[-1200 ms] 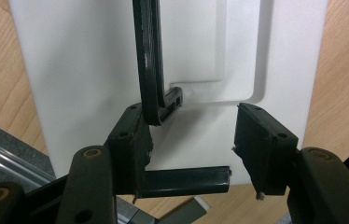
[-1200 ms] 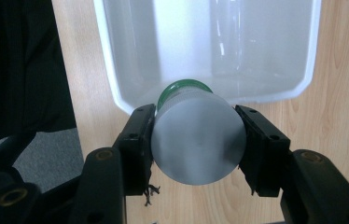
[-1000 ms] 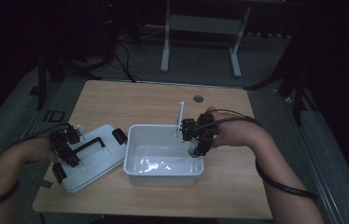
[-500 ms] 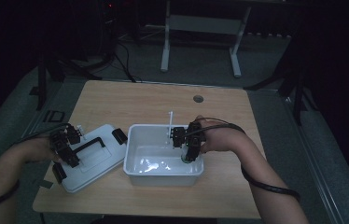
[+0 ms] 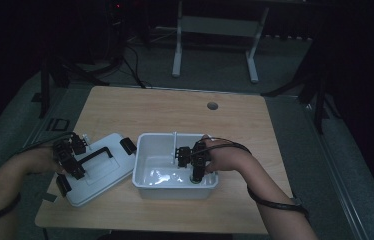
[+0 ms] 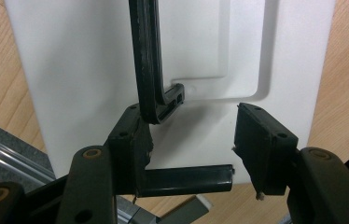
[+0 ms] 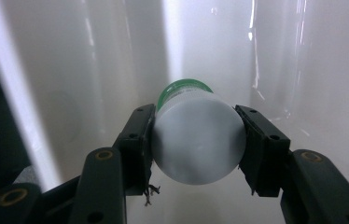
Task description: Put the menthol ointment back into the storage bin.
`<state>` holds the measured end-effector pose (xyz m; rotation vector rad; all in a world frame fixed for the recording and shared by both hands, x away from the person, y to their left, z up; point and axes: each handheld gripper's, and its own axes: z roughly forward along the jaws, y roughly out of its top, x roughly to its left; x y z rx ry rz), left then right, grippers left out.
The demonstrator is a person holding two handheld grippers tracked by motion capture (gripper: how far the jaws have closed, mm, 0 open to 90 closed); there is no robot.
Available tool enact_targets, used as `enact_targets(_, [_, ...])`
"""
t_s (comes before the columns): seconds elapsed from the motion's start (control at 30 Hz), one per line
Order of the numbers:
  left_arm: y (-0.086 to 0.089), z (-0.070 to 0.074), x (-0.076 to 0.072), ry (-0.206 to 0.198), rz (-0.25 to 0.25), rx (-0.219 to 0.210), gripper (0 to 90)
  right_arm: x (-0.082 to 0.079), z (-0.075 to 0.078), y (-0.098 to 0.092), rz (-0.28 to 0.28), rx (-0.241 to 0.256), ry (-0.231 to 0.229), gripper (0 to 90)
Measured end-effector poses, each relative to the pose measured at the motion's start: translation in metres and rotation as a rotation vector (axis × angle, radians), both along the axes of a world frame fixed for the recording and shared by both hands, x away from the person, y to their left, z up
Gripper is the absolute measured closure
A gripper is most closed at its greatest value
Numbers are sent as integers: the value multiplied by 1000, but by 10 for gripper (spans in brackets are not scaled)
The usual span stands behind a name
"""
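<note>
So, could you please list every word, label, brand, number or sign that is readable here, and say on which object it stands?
"ID": large pale letters on the floor left of the table, in the high view.
No other text can be read. The white lid, the white bin and the green-capped bottle held in the right gripper show no print on the sides in view.
</note>
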<state>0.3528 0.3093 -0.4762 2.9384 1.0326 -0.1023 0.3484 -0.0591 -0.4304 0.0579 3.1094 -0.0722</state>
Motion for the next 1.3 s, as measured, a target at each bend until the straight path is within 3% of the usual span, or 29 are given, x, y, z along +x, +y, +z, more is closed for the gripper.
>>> enact_targets(0.5, [0, -2, 0, 2, 1, -1, 450, 6, -35, 15, 11, -53, -1, 498])
enact_targets(0.97, [-1, -3, 1, 6, -9, 3, 450, 5, -53, 22, 19, -89, -4, 498])
enact_targets(1.3, [-2, -2, 1, 5, -7, -2, 450, 6, -52, 21, 1, -79, 0, 492])
